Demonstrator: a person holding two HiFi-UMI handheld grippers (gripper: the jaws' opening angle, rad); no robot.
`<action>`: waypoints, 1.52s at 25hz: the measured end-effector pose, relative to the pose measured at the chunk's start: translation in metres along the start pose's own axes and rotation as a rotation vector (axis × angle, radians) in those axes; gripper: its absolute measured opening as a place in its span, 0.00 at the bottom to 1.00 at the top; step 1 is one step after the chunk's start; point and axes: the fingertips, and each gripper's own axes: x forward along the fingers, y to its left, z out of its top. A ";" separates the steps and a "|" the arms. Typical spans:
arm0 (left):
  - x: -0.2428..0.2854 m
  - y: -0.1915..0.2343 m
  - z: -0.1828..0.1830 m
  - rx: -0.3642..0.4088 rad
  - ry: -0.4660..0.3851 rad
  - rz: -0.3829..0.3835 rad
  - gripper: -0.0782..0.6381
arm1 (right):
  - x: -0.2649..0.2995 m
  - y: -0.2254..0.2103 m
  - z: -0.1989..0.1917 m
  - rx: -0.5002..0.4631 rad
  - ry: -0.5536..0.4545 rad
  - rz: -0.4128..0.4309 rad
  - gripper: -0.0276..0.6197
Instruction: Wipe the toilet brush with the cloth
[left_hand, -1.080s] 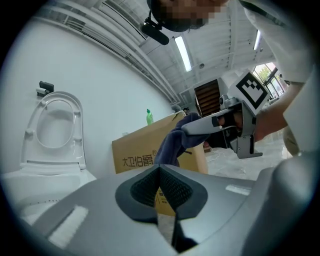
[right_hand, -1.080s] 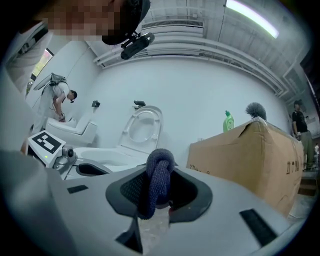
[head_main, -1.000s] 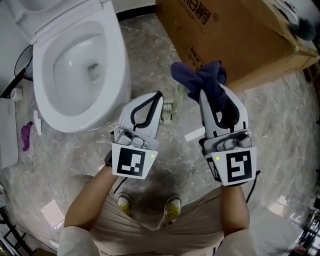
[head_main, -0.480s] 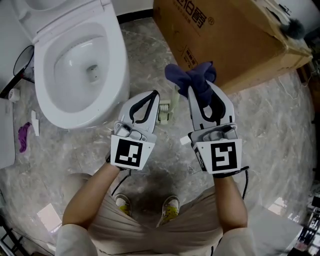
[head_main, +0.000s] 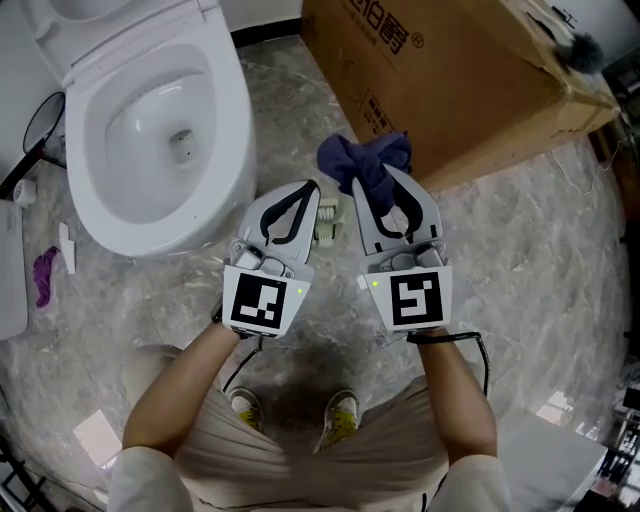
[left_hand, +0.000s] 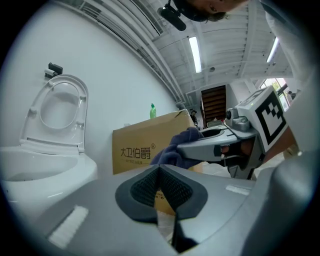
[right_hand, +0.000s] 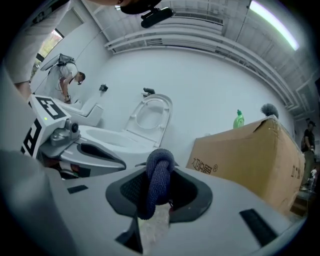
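Observation:
My right gripper (head_main: 374, 176) is shut on a dark blue cloth (head_main: 362, 157), which bunches up beyond its jaw tips. In the right gripper view the cloth (right_hand: 158, 181) hangs as a thick roll between the pads. The left gripper (head_main: 314, 189) is level with the right one and a short way to its left. Its jaws are shut with nothing seen between them (left_hand: 159, 168). On the floor between the two grippers lies a pale green and white toilet brush (head_main: 330, 223), partly hidden by them. The cloth is above the brush; I cannot tell if they touch.
A white toilet (head_main: 232, 120) with its lid up stands at the upper left. At the upper right sits a large cardboard box (head_main: 470, 80), with a green bottle (right_hand: 239, 120) on it. The floor is grey marble; my shoes (head_main: 345, 416) are below the grippers.
The right gripper has carried the cloth to the left and a little up, closing on the left gripper. The left gripper has hardly moved.

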 end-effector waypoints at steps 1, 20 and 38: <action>0.000 0.001 -0.002 -0.001 0.005 0.000 0.11 | 0.002 0.002 -0.005 -0.001 0.015 0.008 0.20; -0.006 0.005 -0.034 -0.027 0.078 -0.010 0.11 | 0.005 0.024 -0.083 0.052 0.249 0.099 0.21; -0.007 0.004 -0.041 -0.027 0.096 -0.019 0.11 | -0.002 0.047 -0.136 0.032 0.442 0.159 0.21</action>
